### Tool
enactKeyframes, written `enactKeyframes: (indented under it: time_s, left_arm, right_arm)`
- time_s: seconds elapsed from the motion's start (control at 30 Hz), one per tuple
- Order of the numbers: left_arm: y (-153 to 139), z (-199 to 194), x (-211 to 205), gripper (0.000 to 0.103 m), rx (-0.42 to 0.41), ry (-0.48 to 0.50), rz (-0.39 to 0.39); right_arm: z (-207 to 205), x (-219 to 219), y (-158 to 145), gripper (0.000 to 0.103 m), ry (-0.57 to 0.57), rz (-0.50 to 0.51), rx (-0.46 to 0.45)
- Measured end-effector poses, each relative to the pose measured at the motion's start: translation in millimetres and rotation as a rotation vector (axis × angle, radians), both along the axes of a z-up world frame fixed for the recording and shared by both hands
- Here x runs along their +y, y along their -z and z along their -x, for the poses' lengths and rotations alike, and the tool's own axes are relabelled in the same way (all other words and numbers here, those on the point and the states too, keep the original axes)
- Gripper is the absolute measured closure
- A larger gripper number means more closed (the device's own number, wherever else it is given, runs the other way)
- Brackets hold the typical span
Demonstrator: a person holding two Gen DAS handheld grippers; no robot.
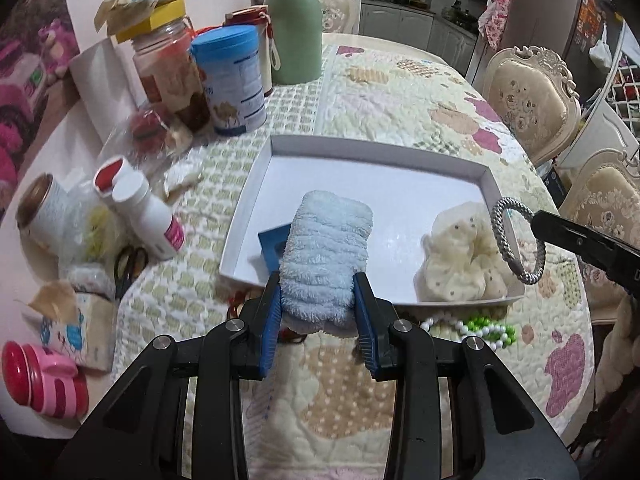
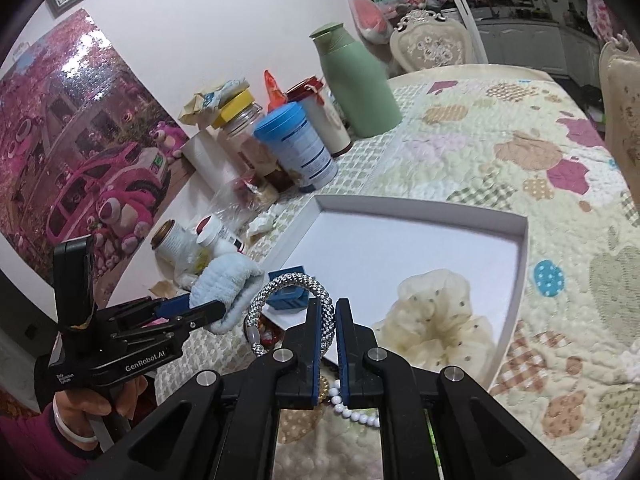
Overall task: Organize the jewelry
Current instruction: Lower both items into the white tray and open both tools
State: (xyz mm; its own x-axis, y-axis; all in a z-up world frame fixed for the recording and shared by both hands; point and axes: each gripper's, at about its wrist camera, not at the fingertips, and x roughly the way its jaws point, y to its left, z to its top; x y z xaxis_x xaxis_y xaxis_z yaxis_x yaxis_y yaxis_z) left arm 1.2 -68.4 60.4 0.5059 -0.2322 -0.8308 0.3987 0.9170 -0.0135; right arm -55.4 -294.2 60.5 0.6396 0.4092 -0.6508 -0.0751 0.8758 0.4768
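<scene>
My left gripper [image 1: 318,286] is shut on a fluffy light-blue band [image 1: 326,256] and holds it over the near edge of the white tray [image 1: 380,150]. It also shows in the right wrist view [image 2: 226,280]. My right gripper [image 2: 329,308] is shut on a silver braided bracelet [image 2: 296,284], held above the tray's near edge; in the left wrist view the bracelet [image 1: 502,236] hangs at the tray's right side. A cream scrunchie [image 1: 460,260] and a small blue box [image 1: 272,246] lie in the tray [image 2: 516,272]. A white and green bead string [image 1: 476,326] lies on the quilt in front of the tray.
Jars, a blue-lidded can [image 1: 232,80], a green flask [image 1: 294,24], white bottles [image 1: 148,212], scissors [image 1: 128,264] and a pink striped cup [image 1: 44,380] crowd the table's left side. Ornate chairs [image 1: 532,96] stand at the right.
</scene>
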Motion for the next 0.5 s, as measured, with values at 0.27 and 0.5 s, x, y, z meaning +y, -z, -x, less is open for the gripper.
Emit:
enactKeyframes:
  time_s: [0.27, 0.5]
  left_arm:
    - [-0.1, -21.6, -13.3, 0.07, -0.01, 0.003, -0.001]
    - [5.4, -46.2, -30.3, 0.07, 0.002, 0.013, 0.008]
  right_arm:
    - [-10.3, -10.2, -3.2, 0.097, 0.039, 0.023, -0.002]
    - [-28.2, -20.7, -1.6, 0.097, 0.081, 0.06, 0.009]
